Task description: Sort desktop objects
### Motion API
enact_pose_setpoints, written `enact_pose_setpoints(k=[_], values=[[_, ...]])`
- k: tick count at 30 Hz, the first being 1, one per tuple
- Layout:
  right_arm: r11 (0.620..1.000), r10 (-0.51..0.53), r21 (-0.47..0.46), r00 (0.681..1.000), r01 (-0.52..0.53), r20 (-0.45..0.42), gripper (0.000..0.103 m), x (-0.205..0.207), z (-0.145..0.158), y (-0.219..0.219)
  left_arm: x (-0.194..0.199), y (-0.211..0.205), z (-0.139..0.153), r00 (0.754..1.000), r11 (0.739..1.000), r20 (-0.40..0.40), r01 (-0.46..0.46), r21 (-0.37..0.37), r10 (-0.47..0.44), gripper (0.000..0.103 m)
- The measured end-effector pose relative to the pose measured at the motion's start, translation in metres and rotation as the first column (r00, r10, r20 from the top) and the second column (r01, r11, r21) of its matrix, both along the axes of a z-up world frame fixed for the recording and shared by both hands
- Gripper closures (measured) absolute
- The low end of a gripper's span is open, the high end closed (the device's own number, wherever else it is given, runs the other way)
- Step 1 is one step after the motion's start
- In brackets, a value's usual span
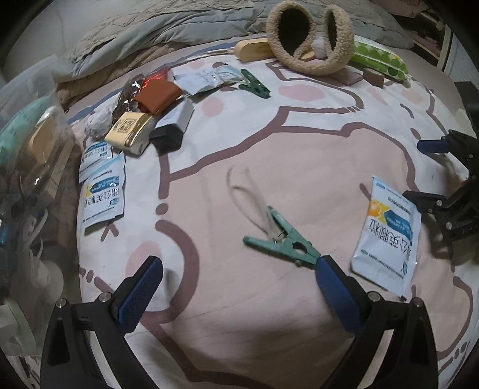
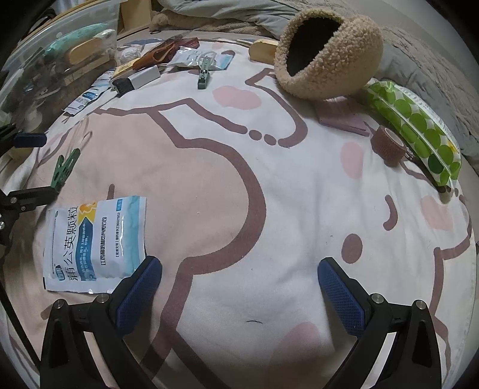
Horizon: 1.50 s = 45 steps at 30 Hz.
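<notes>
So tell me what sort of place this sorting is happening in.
Most likely a bedroom, with the items laid out on a bed, not a desk: a cartoon-print bedsheet is the work surface, a rumpled grey quilt lies at its far end, and a clear storage bin sits alongside.

**Two low wrist views crossing over the bed**

Both cameras sit close above the printed bedsheet (image 1: 299, 167), looking forward between their own tongs. The left view faces the fleece earmuffs (image 1: 308, 39) at 12 o'clock; the right view shows them at 1 o'clock. Both share the blue-white medicine sachet (image 1: 386, 233), at 4 o'clock in the left view and 8 o'clock in the right view (image 2: 95, 242).
</notes>
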State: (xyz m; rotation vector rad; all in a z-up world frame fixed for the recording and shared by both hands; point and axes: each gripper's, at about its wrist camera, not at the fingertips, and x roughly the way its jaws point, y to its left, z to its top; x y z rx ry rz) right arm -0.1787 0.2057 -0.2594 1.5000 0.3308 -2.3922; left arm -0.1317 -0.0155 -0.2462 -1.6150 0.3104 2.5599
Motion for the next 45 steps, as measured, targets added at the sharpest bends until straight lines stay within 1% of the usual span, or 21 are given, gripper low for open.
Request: enact_pose_setpoints(k=[3,5,8,12,16,21,26,30,32,35,36,38,39,43,45], values=[[1.0,-0.011,0.013,0.999,0.011,0.041,0.0,-0.004,0.002,-0.002,0.0,-0.006,0.003,1.0,0.998,0.009,0.001,0.06,-0.001,0.0],[0.999,-0.033,0.005,0.997,0.033,0.069,0.0,-0.007,0.007,-0.001,-0.001,-0.006,0.004,1.0,0.996,0.011,0.009,0.085,-0.01,0.0],[0.998,-0.036,-0.045,0.998,0.038,0.054,0.0,-0.005,0.018,-0.001,-0.001,-0.004,0.006,0.999,0.994,0.011,0.032,0.104,-0.034,0.0],[0.992,0.034,-0.119,0.998,-0.028,0.046,0.0,0.003,0.029,-0.018,-0.002,-0.001,0.006,0.999,0.991,0.015,0.048,0.121,-0.05,0.0],[0.983,0.108,-0.159,0.992,-0.097,0.067,0.0,0.01,0.024,-0.04,-0.004,0.001,0.005,0.998,0.99,0.016,0.052,0.128,-0.054,0.0],[0.969,0.16,-0.202,0.983,-0.138,0.095,0.0,0.018,0.018,-0.06,-0.005,0.001,0.003,0.998,0.989,0.021,0.056,0.135,-0.059,0.0],[0.964,0.193,-0.206,0.973,-0.165,0.123,0.0,0.026,0.011,-0.078,-0.006,0.001,0.002,0.997,0.986,0.03,0.061,0.158,-0.066,0.0],[0.975,0.188,-0.146,0.974,-0.169,0.129,0.0,0.028,0.005,-0.087,-0.005,0.002,0.003,0.997,0.98,0.023,0.072,0.184,-0.078,0.0],[0.978,0.19,-0.114,0.974,-0.177,0.121,0.0,0.029,0.001,-0.092,-0.005,0.004,0.004,0.996,0.98,0.021,0.078,0.183,-0.083,0.002],[0.98,0.183,-0.099,0.977,-0.173,0.111,0.0,0.031,-0.002,-0.092,-0.005,0.005,0.004,0.995,0.976,0.026,0.092,0.199,-0.099,0.003],[0.981,0.18,-0.098,0.978,-0.17,0.107,0.0,0.032,-0.002,-0.093,-0.005,0.006,0.004,0.994,0.974,0.027,0.096,0.204,-0.104,0.004],[0.981,0.172,-0.104,0.981,-0.162,0.09,0.0,0.034,-0.004,-0.092,-0.006,0.007,0.003,0.993,0.971,0.037,0.104,0.214,-0.115,0.012],[0.981,0.171,-0.105,0.982,-0.162,0.083,0.0,0.035,-0.004,-0.091,-0.006,0.008,0.003,0.992,0.97,0.04,0.107,0.217,-0.119,0.013],[0.981,0.171,-0.103,0.983,-0.163,0.068,0.0,0.036,-0.004,-0.091,-0.004,0.013,-0.001,0.988,0.971,0.049,0.133,0.198,-0.145,0.022],[0.981,0.172,-0.105,0.983,-0.164,0.063,0.0,0.036,-0.004,-0.09,-0.002,0.016,-0.002,0.986,0.97,0.045,0.15,0.189,-0.162,0.022]])
